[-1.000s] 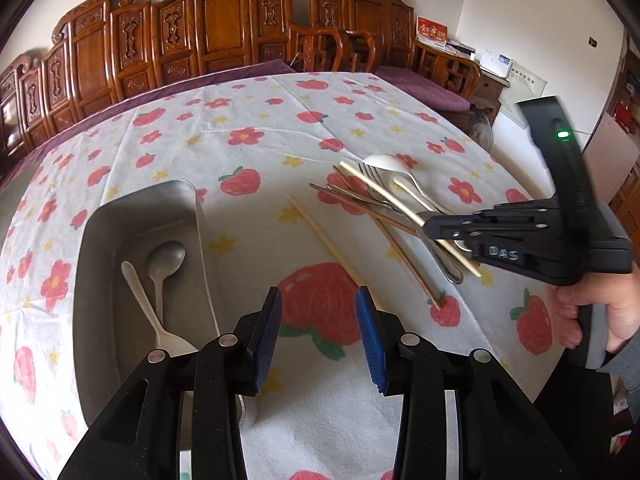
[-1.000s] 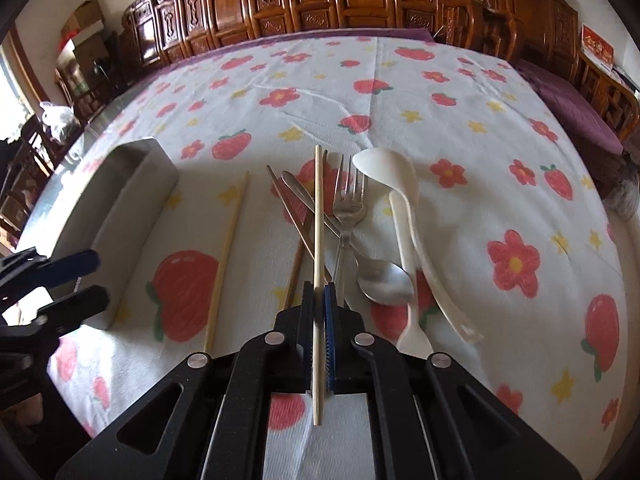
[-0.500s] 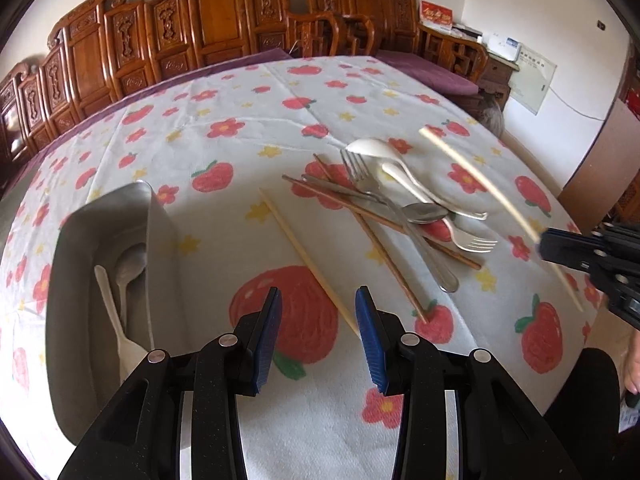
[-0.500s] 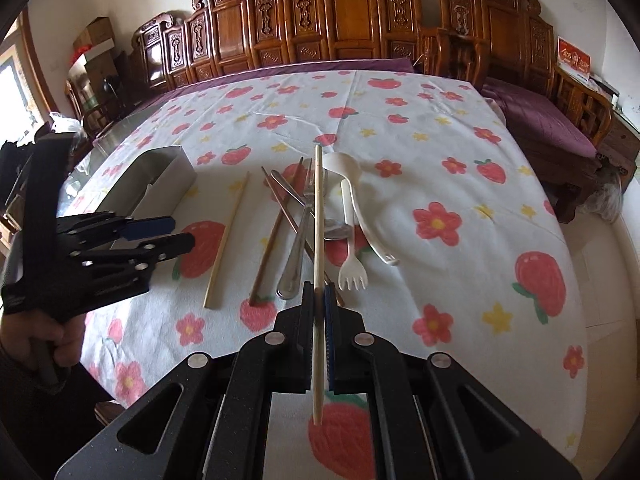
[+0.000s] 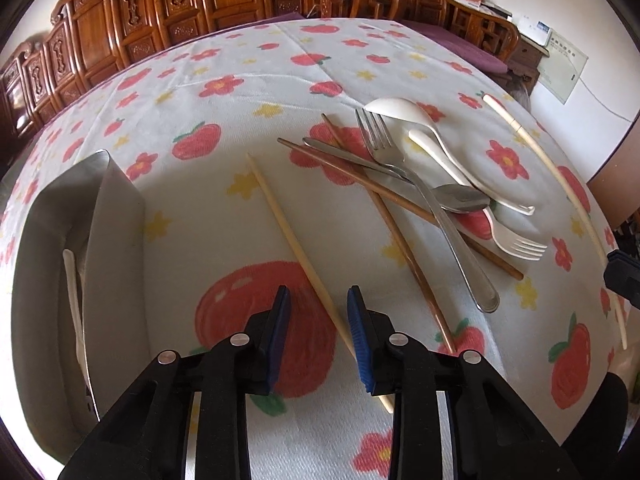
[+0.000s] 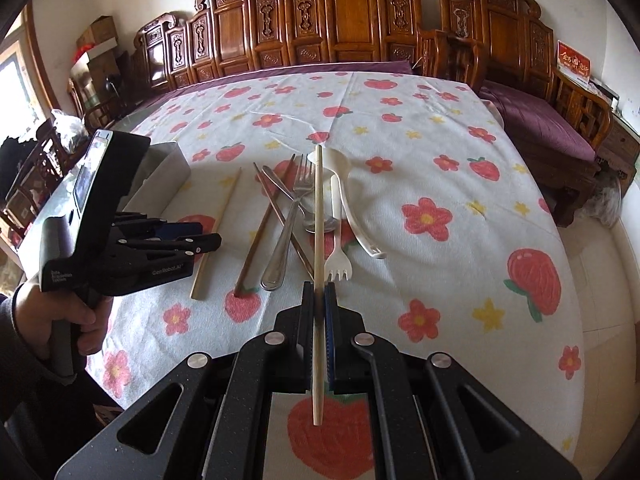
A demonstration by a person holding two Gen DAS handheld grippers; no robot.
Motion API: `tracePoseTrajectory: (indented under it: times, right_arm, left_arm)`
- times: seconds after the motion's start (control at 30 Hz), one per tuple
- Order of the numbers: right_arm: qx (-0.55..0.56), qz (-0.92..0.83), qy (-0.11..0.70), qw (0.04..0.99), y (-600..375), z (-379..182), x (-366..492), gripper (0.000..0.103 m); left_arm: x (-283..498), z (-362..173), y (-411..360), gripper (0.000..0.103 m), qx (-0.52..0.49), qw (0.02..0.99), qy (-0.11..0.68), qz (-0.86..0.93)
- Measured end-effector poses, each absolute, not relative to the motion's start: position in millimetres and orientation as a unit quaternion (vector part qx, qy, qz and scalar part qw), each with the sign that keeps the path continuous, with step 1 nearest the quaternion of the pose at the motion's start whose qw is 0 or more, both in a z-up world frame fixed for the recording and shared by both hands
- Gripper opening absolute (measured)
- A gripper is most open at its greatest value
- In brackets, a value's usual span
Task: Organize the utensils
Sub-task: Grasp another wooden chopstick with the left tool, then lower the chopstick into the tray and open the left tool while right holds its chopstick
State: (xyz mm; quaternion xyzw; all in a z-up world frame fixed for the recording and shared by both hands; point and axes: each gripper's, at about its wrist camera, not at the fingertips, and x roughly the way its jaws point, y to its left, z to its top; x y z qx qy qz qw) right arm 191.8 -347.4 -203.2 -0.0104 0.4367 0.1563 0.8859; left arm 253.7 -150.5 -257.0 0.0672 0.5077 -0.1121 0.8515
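Two pale chopsticks are apart: one [image 6: 318, 240] is clamped between the closed jaws of the right gripper [image 6: 319, 292], sticking out ahead of the pads and back behind them, raised off the cloth; the other [image 5: 298, 246] lies on the tablecloth [image 5: 224, 128], its near end between the fingers of the left gripper [image 5: 319, 308]. That gripper's jaws are closing (the blue pads flank the stick without pressing on it yet). A hand [image 6: 76, 312] grips the left gripper's handle in the right wrist view.

Right of the lying chopstick sits the heap: two brown chopsticks [image 5: 404, 240] crossed, a steel fork [image 5: 424, 200] over them, a steel spoon [image 5: 460, 198] with its bowl toward the camera, a white soup spoon [image 5: 404, 110] and a white plastic fork [image 5: 516, 242] beside it.

At the left stands a metal tray [image 5: 116, 232], a white utensil handle [image 5: 72, 280] showing inside; what kind it is I cannot tell. Carved wooden chairs [image 6: 352, 16] line the table's far side.
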Motion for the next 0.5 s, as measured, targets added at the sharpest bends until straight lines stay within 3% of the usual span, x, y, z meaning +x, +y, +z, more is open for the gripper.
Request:
tracePoseTrajectory:
  times: [0.07,0.17,0.5]
  right_arm:
    - [-0.009,0.157,0.435,0.886,-347,-202,191,0.006]
    - [-0.01,0.159,0.433,0.887,-347,-201,190,0.006]
    - [-0.011,0.166,0.429,0.888,-341,-196,187,0.006]
  left_arm:
    - [251,-256,-151,0.009,0.07,0.85,0.509,-0.116]
    - [245,-255,-151,0.005,0.08,0.847,0.514,-0.113]
    - [220,-236,-136,0.004,0.11,0.853,0.5,-0.107]
